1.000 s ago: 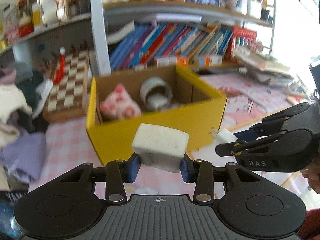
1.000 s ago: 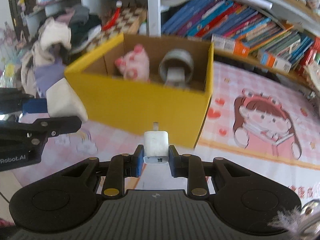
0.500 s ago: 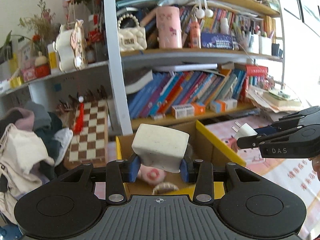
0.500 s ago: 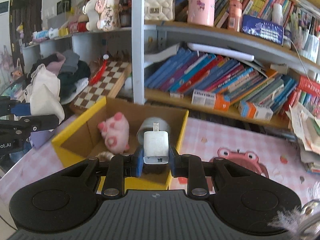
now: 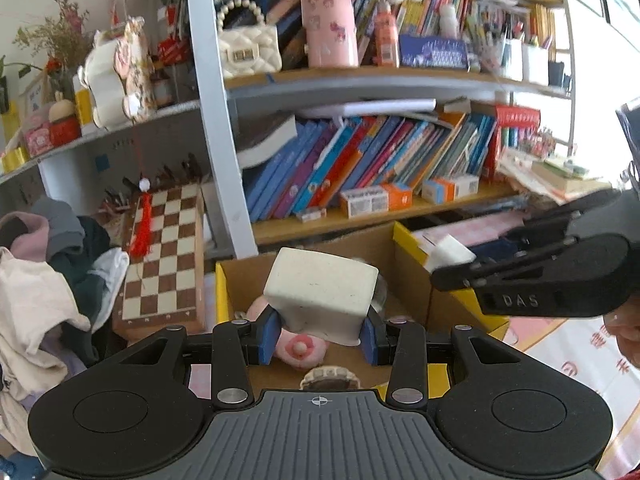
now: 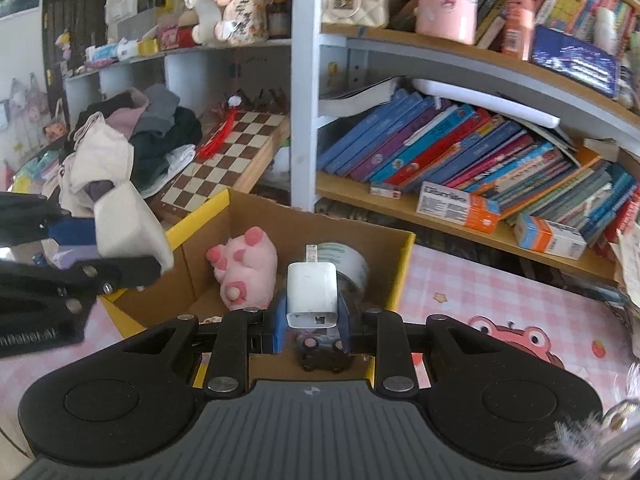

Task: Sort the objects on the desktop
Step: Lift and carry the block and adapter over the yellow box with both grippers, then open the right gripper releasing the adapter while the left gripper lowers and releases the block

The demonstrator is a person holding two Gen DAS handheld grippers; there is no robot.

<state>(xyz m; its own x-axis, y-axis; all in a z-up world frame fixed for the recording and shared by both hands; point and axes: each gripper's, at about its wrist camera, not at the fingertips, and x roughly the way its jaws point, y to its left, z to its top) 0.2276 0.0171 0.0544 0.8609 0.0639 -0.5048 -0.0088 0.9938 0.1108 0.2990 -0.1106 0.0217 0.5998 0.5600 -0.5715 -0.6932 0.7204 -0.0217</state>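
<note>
My left gripper (image 5: 320, 338) is shut on a white rounded block (image 5: 320, 288) and holds it above the open yellow cardboard box (image 5: 412, 240). My right gripper (image 6: 312, 320) is shut on a white USB charger plug (image 6: 312, 292), also above the box (image 6: 406, 264). Inside the box lie a pink plush pig (image 6: 246, 272), a roll of tape (image 6: 348, 264), a small dark object (image 6: 320, 350) and a pale ring-shaped thing (image 5: 330, 376). Each gripper shows in the other's view: the right one (image 5: 448, 254) at the right, the left one (image 6: 132, 236) at the left.
A bookshelf (image 5: 360, 168) full of books stands just behind the box. A chessboard (image 5: 164, 256) leans at the left beside a pile of clothes (image 5: 36, 292). The pink cartoon table mat (image 6: 500, 312) spreads to the right.
Both grippers rose from in front of the box's yellow wall to over its open top, then edged further forward above the inside. Both still hold their objects.
</note>
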